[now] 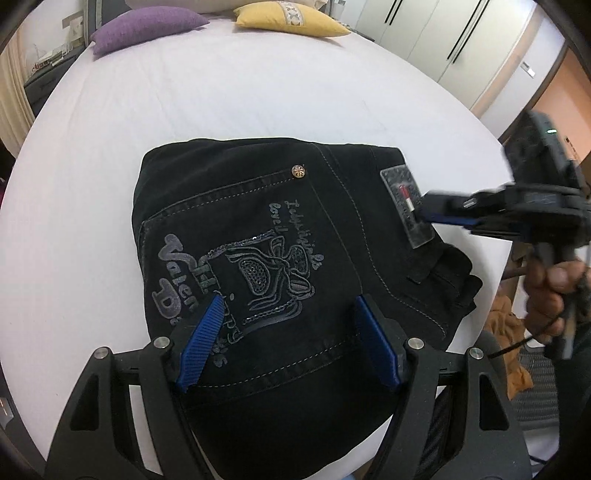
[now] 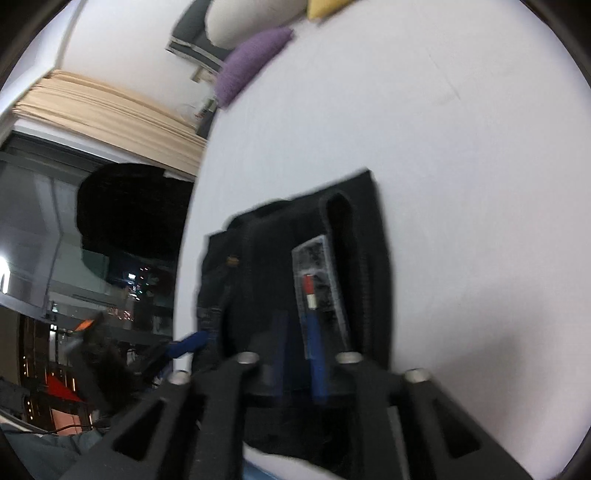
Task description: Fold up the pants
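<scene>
The folded pants lie on the bed, two cushions well behind.

The folded black denim pants carry pale grey stitching along the seams and pocket edges, a greyish printed design of script lettering and a ribbon-like bow with dotted, sequin-like fill on the back pocket, and one small coppery round stud. A grey speckled rectangular waistband patch bears a small red, white and dark blue mark. The bed sheet beneath is plain white with a faint lilac cast. At the far end lie a plain purple textured cushion and a yellow cushion with a pale patterned band. The black left claw has ribbed bright blue pads; the black right claw shows blue pads too. Far right, white wardrobe doors have thin black vertical handles.
</scene>
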Tool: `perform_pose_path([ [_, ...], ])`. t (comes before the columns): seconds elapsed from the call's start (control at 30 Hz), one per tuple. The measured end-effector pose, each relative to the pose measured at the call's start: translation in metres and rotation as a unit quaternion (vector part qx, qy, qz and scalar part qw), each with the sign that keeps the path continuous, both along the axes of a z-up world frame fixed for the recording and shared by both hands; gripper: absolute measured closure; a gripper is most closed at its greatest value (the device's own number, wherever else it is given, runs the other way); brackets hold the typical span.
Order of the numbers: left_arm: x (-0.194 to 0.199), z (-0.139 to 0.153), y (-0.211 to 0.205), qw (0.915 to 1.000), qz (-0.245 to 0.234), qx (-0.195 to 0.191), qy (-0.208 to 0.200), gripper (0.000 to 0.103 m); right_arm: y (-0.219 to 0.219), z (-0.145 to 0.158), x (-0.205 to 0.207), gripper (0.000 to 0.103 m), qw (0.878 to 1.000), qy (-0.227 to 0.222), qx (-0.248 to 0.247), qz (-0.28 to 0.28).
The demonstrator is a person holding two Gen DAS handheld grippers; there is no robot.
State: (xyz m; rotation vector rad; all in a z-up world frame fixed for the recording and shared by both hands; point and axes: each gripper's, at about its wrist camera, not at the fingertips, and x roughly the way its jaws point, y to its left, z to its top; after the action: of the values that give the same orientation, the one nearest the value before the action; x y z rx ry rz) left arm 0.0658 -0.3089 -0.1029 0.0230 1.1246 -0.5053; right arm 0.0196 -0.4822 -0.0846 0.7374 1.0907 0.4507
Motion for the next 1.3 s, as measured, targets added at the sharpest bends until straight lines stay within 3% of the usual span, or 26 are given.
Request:
perform_pose_path([
  [0.1, 0.001, -0.003, 0.002, 1.0000, 0.000, 0.000, 0.001, 0.031, 0.014, 0.014, -0.014, 0.071, 0.999, -0.020, 0.011, 0.022],
  [0.2, 0.003, -0.005, 0.003, 1.0000, 0.001, -0.002, 0.003, 0.031, 0.026, -0.002, -0.024, 0.068, 0.999, 0.008, -0.013, 0.048],
  [0.3, 0.003, -0.004, 0.005, 1.0000, -0.002, -0.007, 0.005, 0.031, 0.020, -0.022, -0.031, 0.084, 0.999, 0.018, -0.017, 0.035],
  [0.4, 0.002, 0.013, 0.013, 0.9998, 0.003, -0.021, 0.001, 0.031, 0.012, -0.023, -0.035, 0.088, 0.999, 0.023, -0.013, 0.022],
  [0.47, 0.003, 0.032, 0.019, 0.9992, 0.007, -0.027, -0.029, 0.031, 0.011, -0.017, -0.037, 0.083, 0.999, 0.021, -0.029, 0.027],
  [0.57, 0.020, 0.039, 0.021, 0.9987, 0.007, -0.021, -0.046, 0.031, 0.012, -0.001, -0.038, 0.067, 0.999, 0.000, -0.034, 0.030],
  [0.73, 0.062, -0.004, 0.012, 1.0000, 0.005, -0.003, -0.008, 0.031, 0.022, -0.017, -0.034, 0.065, 0.998, 0.016, -0.045, 0.035],
  [0.8, 0.064, -0.023, 0.009, 1.0000, 0.004, -0.002, 0.006, 0.031, 0.019, -0.022, -0.036, 0.072, 0.999, 0.011, -0.033, 0.031],
  [0.87, 0.055, -0.022, 0.006, 0.9997, -0.001, 0.009, -0.021, 0.031, 0.014, -0.024, -0.038, 0.077, 0.999, 0.015, -0.029, 0.025],
  [0.93, 0.048, -0.015, 0.008, 0.9997, -0.001, 0.004, -0.023, 0.031, 0.010, -0.019, -0.041, 0.077, 0.999, 0.015, -0.035, 0.024],
  [1.07, 0.022, 0.002, 0.018, 0.9991, -0.006, -0.025, -0.034, 0.031, 0.020, 0.005, -0.049, 0.064, 0.999, -0.007, -0.042, 0.024],
  [1.13, 0.004, -0.001, 0.021, 0.9989, -0.015, -0.018, -0.039, 0.031, 0.023, 0.006, -0.055, 0.059, 0.998, -0.013, -0.044, 0.031],
  [1.3, -0.039, -0.015, 0.021, 0.9949, -0.050, 0.016, -0.086, 0.031, 0.022, -0.013, -0.061, 0.062, 0.999, -0.012, -0.037, 0.026],
])
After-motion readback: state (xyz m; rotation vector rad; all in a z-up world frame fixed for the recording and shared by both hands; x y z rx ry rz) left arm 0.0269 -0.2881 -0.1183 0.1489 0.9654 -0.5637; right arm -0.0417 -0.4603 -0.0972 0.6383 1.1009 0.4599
